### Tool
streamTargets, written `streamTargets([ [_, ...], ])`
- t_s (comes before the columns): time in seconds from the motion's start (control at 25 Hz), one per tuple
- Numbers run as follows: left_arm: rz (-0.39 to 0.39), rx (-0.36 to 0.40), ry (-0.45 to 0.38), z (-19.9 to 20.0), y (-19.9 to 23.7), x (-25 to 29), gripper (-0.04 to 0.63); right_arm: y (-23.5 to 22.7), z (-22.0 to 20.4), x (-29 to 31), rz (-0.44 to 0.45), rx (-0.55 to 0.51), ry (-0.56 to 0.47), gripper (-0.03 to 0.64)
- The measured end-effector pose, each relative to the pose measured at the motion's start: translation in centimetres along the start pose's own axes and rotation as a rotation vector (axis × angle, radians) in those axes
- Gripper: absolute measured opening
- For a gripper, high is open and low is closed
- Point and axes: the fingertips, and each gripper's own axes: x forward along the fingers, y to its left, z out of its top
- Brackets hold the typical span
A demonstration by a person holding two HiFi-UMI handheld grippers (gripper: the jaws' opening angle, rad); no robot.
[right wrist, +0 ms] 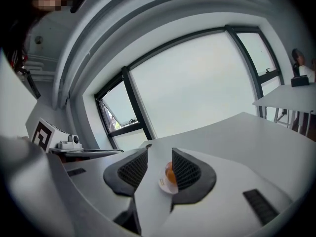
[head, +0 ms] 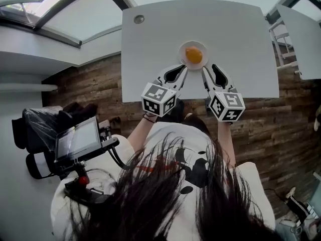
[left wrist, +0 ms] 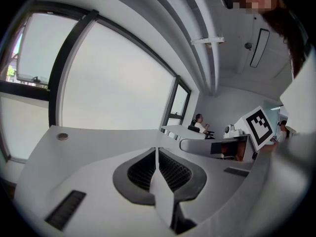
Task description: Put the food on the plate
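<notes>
1. Here, we hold both grippers side by side, angled forward and slightly down over the smooth white table (head: 200,24), with their tips flanking the near edge of the plate (head: 182,51).
2. Our left gripper (head: 179,74) has its ribbed dark pads (left wrist: 143,169) clenched together on nothing.
3. Our right gripper (right wrist: 158,164) has its jaws parted and grasps nothing; the plate shows beyond the gap.
4. The food (head: 193,55), a rounded, glossy orange lump, sits on the small round white plate.
</notes>
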Motion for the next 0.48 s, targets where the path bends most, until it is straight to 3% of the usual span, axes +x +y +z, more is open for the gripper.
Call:
streamTargets([
  [0.16, -0.010, 0.015, -0.012, -1.1, -4.3, -1.1, 0.006, 0.3, -0.6, -4.3, -0.003, 0.016, -0.030, 0.097],
  [0.48, -0.015, 0.022, -0.016, -3.2, -8.7, -3.6, 0.006, 1.4, -2.4, -9.1, 0.011, 0.043, -0.053, 0.091],
])
